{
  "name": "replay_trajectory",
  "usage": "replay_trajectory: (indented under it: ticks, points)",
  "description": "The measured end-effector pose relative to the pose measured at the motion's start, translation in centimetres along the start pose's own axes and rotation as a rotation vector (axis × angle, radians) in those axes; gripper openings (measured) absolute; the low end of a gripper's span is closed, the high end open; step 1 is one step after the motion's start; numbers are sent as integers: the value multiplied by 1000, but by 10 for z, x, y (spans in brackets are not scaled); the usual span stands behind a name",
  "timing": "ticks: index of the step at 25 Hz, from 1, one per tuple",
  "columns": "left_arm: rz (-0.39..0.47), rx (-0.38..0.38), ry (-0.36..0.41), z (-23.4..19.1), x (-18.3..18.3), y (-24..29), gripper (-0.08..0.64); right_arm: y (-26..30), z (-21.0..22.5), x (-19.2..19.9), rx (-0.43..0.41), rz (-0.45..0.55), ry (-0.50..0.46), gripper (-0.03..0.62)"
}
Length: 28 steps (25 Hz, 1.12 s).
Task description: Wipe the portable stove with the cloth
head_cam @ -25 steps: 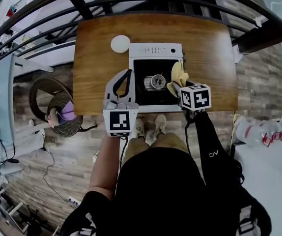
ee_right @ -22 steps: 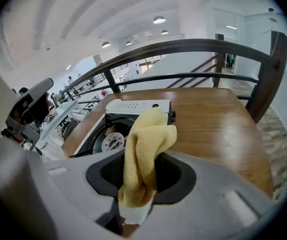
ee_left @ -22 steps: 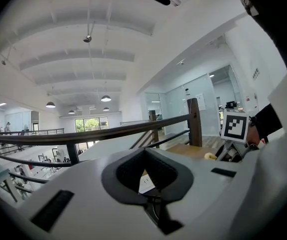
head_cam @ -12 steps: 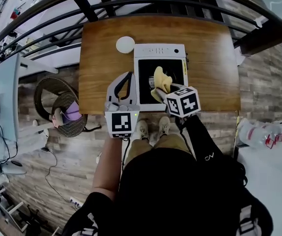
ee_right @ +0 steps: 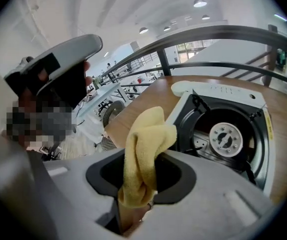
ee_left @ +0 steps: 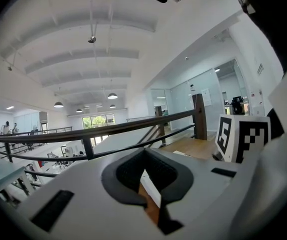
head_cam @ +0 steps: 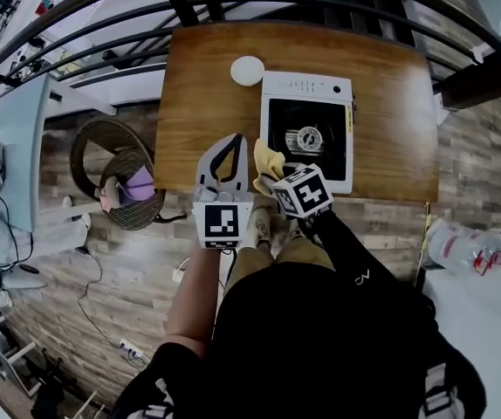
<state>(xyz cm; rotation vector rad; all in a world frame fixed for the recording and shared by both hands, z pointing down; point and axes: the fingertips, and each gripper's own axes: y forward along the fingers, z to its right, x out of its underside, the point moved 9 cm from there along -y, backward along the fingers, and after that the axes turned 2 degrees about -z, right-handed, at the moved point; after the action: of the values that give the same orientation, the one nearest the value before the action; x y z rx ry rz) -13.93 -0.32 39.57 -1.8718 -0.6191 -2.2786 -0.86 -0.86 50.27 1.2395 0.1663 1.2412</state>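
Brown wooden bench (head_cam: pixel 207 85) by the black railing, w/ the white portable stove (head_cam: pixel 306 86), black-topped, sitting right of centre near the front edge. Left gripper (head_cam: pixel 235 140) hangs over the bench just left of the stove, jaws closed together on nothing, idle. Right gripper (ee_right: pixel 136 206) has its jaws clamped on the yellow cloth (ee_right: pixel 146 144), which is bunched and stands up out of them. Cloth is off the stove atm: by the bench's front edge, just beside the stove's near-left corner, btw the two grippers. Can't tell if it touches the bench. White round disc (head_cam: pixel 247 71) lies at the back, just left of the stove. Round metal burner (ee_right: pixel 226 139) mid-stove looks clean, and there's no obvious grime on the black tray.

Progress, my guess: cloth is in hand, so that part's done. How much wiping is done can't be read off the surface. W/ the cloth clear of the stove it's either btw strokes or wrapping up; white rim & control strip prob worth a pass.
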Motion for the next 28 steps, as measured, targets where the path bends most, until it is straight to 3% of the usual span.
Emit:
replay_trajectory:
  ticks: [4, 11, 14, 16, 20, 28]
  points:
    - [13, 74, -6, 11, 2, 16, 8, -23, 28, 15, 84, 31, 77, 123]
    - [56, 214, 10, 42, -6, 40, 8, -79, 90, 74, 295, 64, 263, 123]
    - [96, 265, 38, 54, -13, 46, 7, -93, 102, 93, 322, 83, 325, 123]
    - [92, 282, 27, 59, -14, 46, 8, -95, 94, 95, 337, 90, 313, 123]
    - [78, 291, 19, 58, -11, 40, 8, -85, 58, 85, 275, 103, 225, 123]
    - [9, 204, 7, 23, 23, 10, 8, -8, -27, 89, -26, -37, 43, 123]
